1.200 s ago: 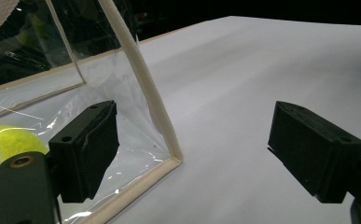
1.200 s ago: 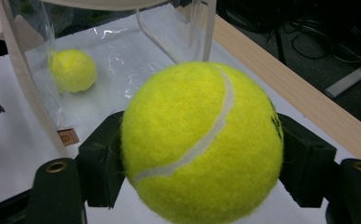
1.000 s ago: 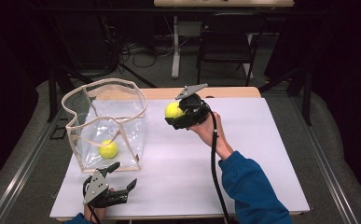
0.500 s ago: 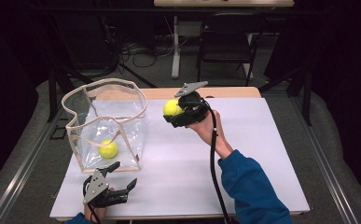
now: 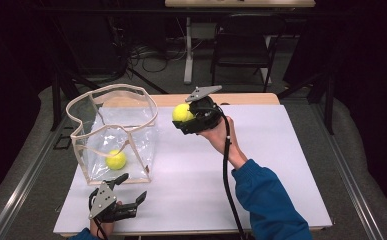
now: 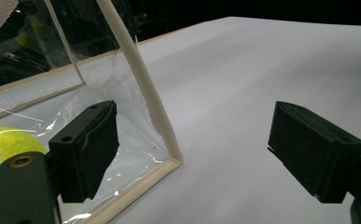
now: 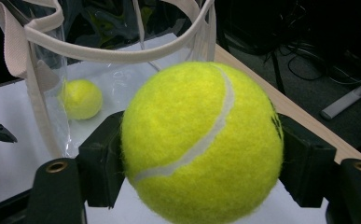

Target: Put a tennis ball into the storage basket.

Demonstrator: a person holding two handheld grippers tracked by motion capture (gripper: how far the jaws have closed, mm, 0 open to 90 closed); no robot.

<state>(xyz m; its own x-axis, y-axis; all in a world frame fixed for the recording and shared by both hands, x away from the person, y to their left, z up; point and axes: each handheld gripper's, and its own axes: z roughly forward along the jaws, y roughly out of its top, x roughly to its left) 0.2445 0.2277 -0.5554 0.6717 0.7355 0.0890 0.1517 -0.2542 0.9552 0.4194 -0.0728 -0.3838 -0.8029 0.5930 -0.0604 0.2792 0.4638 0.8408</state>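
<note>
- While the right tool (image 5: 185, 116) clamps a fuzzy yellow tennis ball (image 7: 201, 140), it hangs near the clear plastic bag's cream rim (image 5: 112, 90), barely shifted over the last second.
- Left tool (image 5: 126, 187) rests wide on the white worktop (image 5: 281, 165), beside the bag.
- Dropping looks next.

This looks like a lab or recording studio, not a home. A plain white table (image 5: 261, 165) with a wood strip along its far edge stands on grey carpet (image 5: 376, 165), ringed by black curtains (image 5: 366, 55) that shut out the rest of the room. Beyond the far edge, loose cables (image 5: 148, 55) trail across the floor past a white desk leg (image 5: 187, 50) and a dark folding chair (image 5: 243, 47). Metal rails (image 5: 23, 185) run along the floor by the table's left and right edges.
</note>
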